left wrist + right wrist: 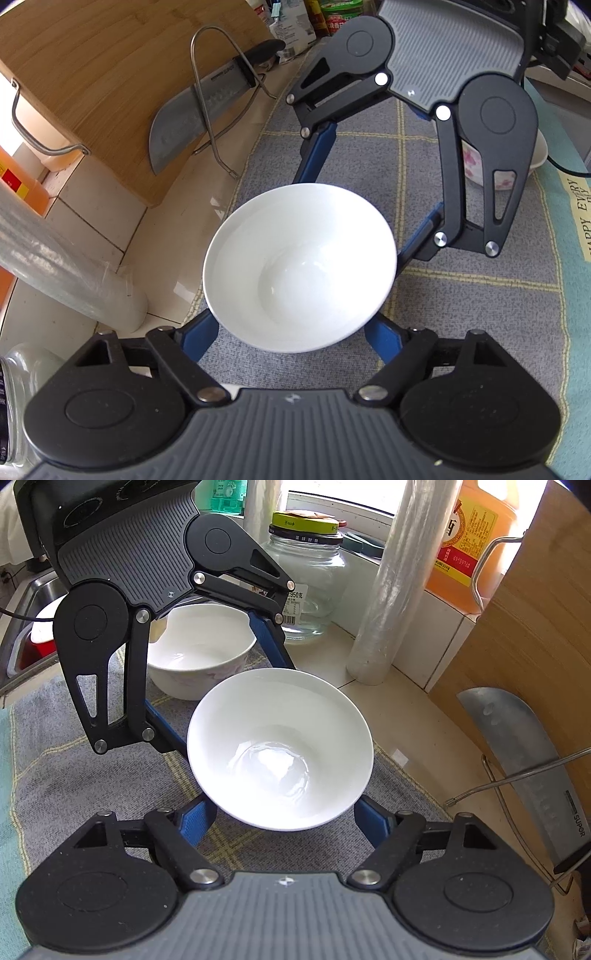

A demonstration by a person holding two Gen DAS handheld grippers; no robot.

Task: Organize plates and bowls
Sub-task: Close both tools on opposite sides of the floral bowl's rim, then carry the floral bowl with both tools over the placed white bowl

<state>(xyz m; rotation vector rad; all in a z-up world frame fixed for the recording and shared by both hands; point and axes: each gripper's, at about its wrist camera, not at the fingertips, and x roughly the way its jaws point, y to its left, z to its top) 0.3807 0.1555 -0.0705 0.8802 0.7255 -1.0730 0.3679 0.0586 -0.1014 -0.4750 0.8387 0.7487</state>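
Both hand-held grippers meet at one white bowl (300, 267). Our left hand-held gripper (295, 332) reaches in from one side and our right hand-held gripper (282, 812) from the opposite side, each with a blue finger (195, 821) on either flank of the bowl's lower wall. The pads sit tight against the porcelain on both sides, so we read both as pinching the bowl; the contact itself hides under the flared rim, which makes this a judgement.

The bowl lies straight ahead of each hand-held gripper, below and between the fingers, and neither hand is nearer than the other. Being round, it has no long axis to line up with. It sits over the grey checked mat (461, 306) on the desk, near the mat's edge by the pale tiles; whether its foot touches the mat we cannot tell.

What the coming move turns on, we judge, is the second bowl (201, 648), which stands on the mat just behind the left hand-held gripper, apart from the held one. If the two are to nest, the white bowl must rise and travel that way.

The white bowl is smooth, glossy glazed ware, slippery under the pads. The other bowl is deeper, with a faint pink pattern outside. The mat is soft and woven, while a wooden cutting board (110, 74) and steel cleaver (184, 122) stand in a wire rack (207, 55) to one side.
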